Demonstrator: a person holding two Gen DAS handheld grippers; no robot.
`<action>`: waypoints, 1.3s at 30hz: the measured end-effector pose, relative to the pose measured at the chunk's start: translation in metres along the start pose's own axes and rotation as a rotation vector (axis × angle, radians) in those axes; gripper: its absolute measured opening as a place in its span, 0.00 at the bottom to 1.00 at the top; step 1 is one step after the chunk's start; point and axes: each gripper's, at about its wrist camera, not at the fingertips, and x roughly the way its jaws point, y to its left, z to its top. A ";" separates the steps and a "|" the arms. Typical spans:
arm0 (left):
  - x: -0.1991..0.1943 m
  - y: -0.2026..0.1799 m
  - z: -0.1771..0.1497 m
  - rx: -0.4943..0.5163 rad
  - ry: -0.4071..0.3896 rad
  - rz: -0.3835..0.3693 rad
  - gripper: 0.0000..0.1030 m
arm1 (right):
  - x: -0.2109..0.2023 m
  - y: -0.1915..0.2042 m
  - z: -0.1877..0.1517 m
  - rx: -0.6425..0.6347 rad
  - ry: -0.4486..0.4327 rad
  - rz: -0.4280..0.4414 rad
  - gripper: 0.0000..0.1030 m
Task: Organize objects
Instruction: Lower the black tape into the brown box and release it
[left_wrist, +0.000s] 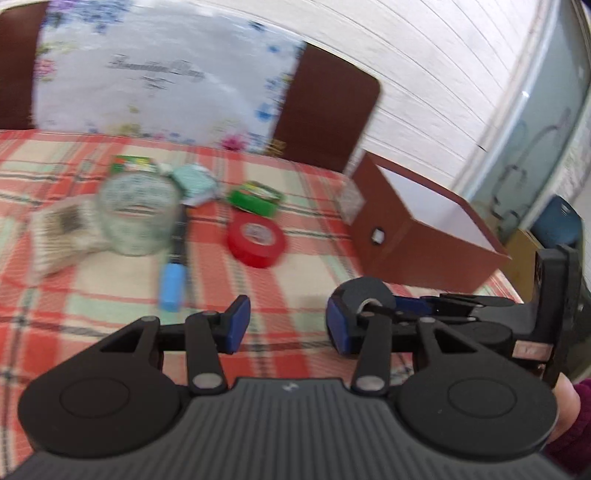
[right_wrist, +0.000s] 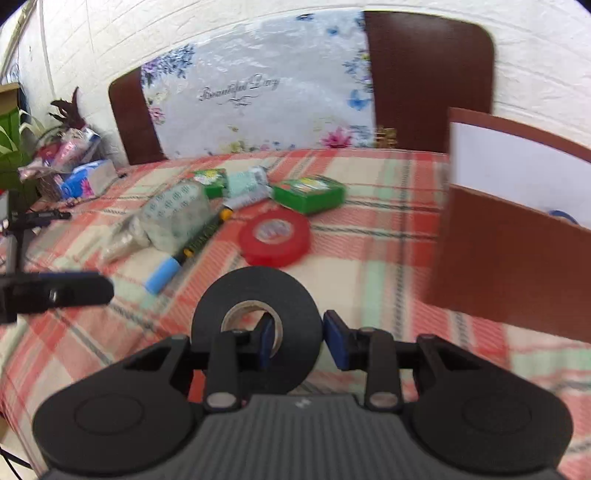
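My right gripper (right_wrist: 299, 336) is shut on a black tape roll (right_wrist: 255, 291), one finger through its core and one outside its rim. The roll also shows in the left wrist view (left_wrist: 364, 293), just right of my open, empty left gripper (left_wrist: 286, 325). On the plaid cloth lie a red tape roll (right_wrist: 275, 236) (left_wrist: 256, 238), a green box (right_wrist: 308, 192) (left_wrist: 255, 197), a blue-capped pen (right_wrist: 184, 254) (left_wrist: 173, 273), a clear jar (right_wrist: 177, 218) (left_wrist: 138, 214) and a pale green packet (right_wrist: 245, 186). A brown open box (right_wrist: 513, 251) (left_wrist: 417, 229) stands at the right.
The plaid-covered table (right_wrist: 388, 240) has a brown chair with a floral cover (right_wrist: 258, 96) behind it. Packets and a plant (right_wrist: 70, 155) sit at the far left. A white brick wall (left_wrist: 424, 74) runs behind.
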 end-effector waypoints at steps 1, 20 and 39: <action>0.008 -0.008 -0.001 0.011 0.017 -0.018 0.46 | -0.005 -0.004 -0.005 -0.011 -0.002 -0.035 0.34; 0.115 -0.060 0.001 0.104 0.257 0.008 0.41 | 0.012 -0.018 -0.038 -0.097 -0.028 0.004 0.76; 0.181 -0.171 0.109 0.302 0.015 -0.015 0.33 | -0.009 -0.118 0.043 -0.021 -0.363 -0.319 0.77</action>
